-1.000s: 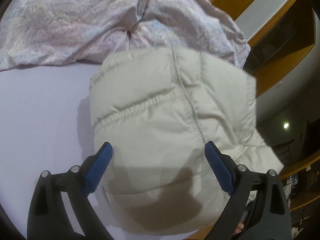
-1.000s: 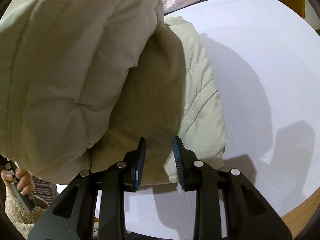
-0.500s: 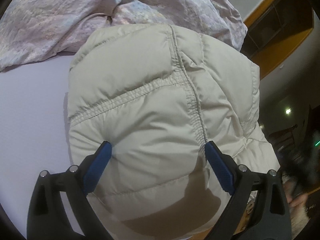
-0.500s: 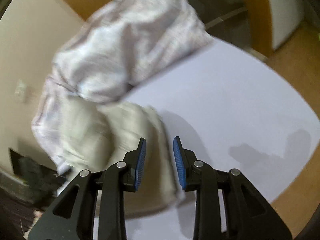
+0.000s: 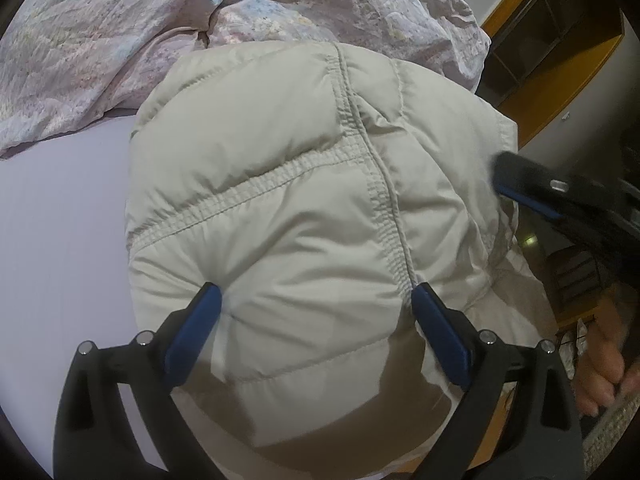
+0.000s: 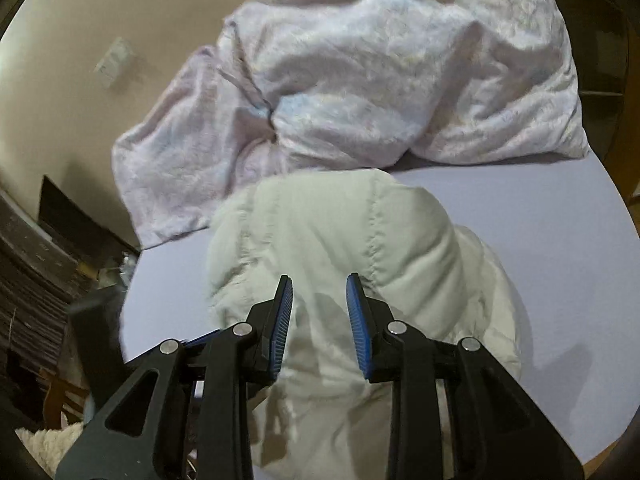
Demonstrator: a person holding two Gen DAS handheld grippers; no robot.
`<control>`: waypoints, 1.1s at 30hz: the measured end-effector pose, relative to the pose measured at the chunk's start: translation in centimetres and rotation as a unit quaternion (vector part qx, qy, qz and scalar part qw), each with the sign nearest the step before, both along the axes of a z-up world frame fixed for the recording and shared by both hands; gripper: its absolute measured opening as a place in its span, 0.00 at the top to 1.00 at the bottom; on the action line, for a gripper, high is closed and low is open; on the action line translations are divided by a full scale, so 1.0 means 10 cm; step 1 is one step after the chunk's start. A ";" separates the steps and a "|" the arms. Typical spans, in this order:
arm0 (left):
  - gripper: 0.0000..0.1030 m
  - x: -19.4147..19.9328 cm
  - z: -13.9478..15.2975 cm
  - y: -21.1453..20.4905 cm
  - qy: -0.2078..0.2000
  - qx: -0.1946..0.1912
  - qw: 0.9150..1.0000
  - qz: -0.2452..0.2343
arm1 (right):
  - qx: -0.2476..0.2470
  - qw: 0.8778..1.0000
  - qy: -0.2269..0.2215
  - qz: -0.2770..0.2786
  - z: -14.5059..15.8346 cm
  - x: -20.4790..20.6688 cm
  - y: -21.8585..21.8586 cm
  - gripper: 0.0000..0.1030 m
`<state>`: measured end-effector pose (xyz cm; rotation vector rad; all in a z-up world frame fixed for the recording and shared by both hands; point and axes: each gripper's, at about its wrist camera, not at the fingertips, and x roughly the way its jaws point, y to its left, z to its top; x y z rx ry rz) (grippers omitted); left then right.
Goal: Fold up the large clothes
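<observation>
A cream puffer jacket point(image 5: 304, 216) is lying bundled into a thick, rounded stack at the near edge of the lilac-sheeted bed point(image 5: 52, 216), apparently already folded over on itself, its quilted seams crossing on top. The left gripper point(image 5: 316, 312) is pressing down on the bundle with its fingers spread wide, the blue pads point(image 5: 196, 328) denting the padding on either side rather than pinching it — most likely to squeeze air out and keep the springy fold from opening. The right gripper point(image 6: 319, 300) is hovering over the same jacket from the other side, its jaws parted by a moderate gap and holding nothing; in the left wrist view it is showing as a blurred dark shape past the jacket's right flank, with the person's hand point(image 5: 600, 364) visible behind it. A rumpled floral duvet point(image 6: 380, 80) is heaped along the far edge of the bed, just behind the jacket and touching its far side, leaving the near stretch of sheet as the working surface. Wooden shelving point(image 5: 560, 60) is standing beyond the bed's far right corner.
</observation>
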<state>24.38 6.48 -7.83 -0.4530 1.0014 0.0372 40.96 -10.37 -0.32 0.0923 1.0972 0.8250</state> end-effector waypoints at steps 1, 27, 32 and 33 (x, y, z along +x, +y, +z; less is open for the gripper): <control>0.08 0.00 0.00 0.00 -0.001 0.001 1.000 -0.001 | -0.003 1.000 0.004 -0.004 -0.05 0.04 0.01 0.71; 0.11 0.15 0.28 0.05 -0.025 0.040 0.999 0.000 | -0.070 0.994 0.052 -0.068 -0.86 0.24 -0.30 0.99; 0.11 0.27 0.32 0.18 -0.022 0.050 0.998 0.020 | -0.085 0.994 0.041 -0.057 -0.94 0.26 -0.27 0.99; 0.11 0.28 0.33 0.22 -0.022 0.052 0.998 0.025 | -0.084 0.994 0.044 -0.057 -0.96 0.27 -0.27 0.99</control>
